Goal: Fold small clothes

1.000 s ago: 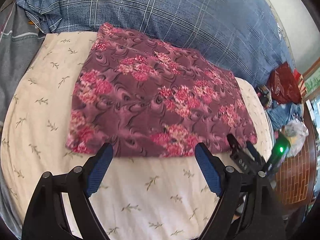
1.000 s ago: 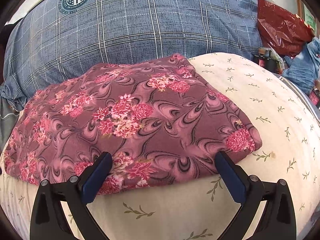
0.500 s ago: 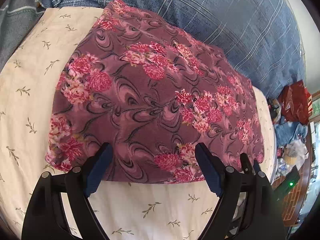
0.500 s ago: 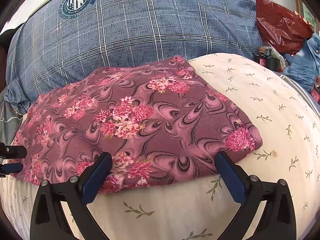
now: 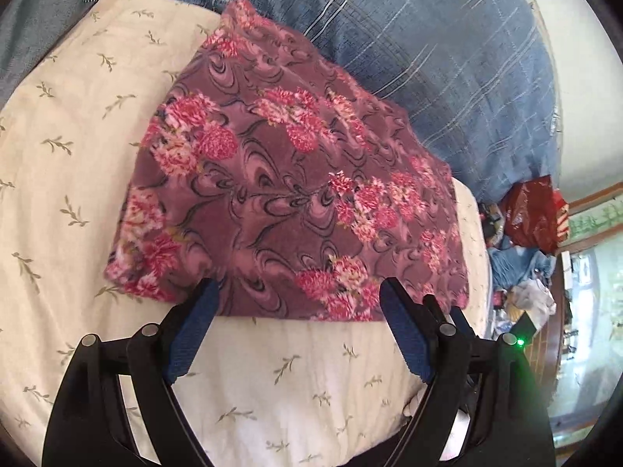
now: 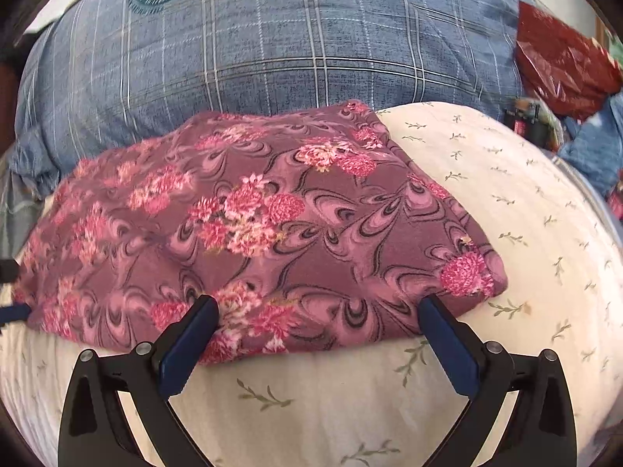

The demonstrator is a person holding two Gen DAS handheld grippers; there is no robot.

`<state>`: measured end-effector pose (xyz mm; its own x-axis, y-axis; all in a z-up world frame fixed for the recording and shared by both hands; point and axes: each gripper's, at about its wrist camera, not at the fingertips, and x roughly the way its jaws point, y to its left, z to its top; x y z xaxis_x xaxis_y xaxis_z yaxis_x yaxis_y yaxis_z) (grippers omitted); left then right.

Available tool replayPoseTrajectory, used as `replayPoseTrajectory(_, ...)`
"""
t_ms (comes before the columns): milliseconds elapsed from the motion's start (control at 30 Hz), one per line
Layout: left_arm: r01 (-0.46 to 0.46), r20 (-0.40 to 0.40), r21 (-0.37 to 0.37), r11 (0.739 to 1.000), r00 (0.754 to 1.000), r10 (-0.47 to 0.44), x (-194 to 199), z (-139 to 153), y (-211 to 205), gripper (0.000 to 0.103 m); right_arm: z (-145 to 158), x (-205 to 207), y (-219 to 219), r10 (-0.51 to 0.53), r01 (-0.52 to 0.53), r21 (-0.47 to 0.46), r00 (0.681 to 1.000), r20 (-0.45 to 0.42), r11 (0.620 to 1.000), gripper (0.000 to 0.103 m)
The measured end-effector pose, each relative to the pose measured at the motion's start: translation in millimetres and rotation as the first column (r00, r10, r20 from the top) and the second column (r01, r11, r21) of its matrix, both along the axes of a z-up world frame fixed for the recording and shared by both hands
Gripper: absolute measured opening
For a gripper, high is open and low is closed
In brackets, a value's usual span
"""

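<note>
A folded maroon garment with pink flowers [image 5: 288, 194] lies flat on the cream leaf-print sheet [image 5: 70, 163]. My left gripper [image 5: 298, 292] is open, its blue pads astride the garment's near edge without pinching it. In the right wrist view the same garment [image 6: 272, 225] fills the middle. My right gripper [image 6: 317, 305] is also open, with its pads over the near folded edge towards the right corner. The right gripper's black fingers [image 5: 444, 311] show just behind my left gripper's right finger. A blue pad of the left gripper [image 6: 13, 311] shows at the garment's left end.
A blue plaid quilt [image 6: 272, 46] is bunched right behind the garment. A red plastic bag [image 6: 560, 62] and blue clothes [image 5: 518, 260] lie past the bed's right edge. Grey cloth [image 5: 35, 19] is at the far left. Bare sheet lies in front of the garment.
The left gripper moved in lower and closer to the garment's near edge and rolled, so the garment looks larger and tilted. Its fingertip entered the right wrist view. The right gripper stayed put.
</note>
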<state>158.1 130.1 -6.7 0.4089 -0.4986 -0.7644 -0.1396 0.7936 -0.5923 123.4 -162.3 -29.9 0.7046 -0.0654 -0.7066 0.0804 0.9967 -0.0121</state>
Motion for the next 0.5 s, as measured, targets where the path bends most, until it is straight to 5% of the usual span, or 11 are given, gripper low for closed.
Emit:
replayPoseTrajectory(267, 0.005, 0.059, 0.05, 0.999, 0.998, -0.008, -6.7, 12.8, 17.5, 0.084, 22.3, -34.7, 41.0, 0.131, -0.11, -0.211, 0.988, 0.087, 0.971, 0.103)
replayPoseTrajectory(500, 0.0, 0.074, 0.106, 0.994, 0.997, -0.008, -8.6, 17.0, 41.4, 0.084, 27.8, -48.7, 114.6, 0.37, -0.33, -0.298, 0.925, 0.087, 0.896, 0.103)
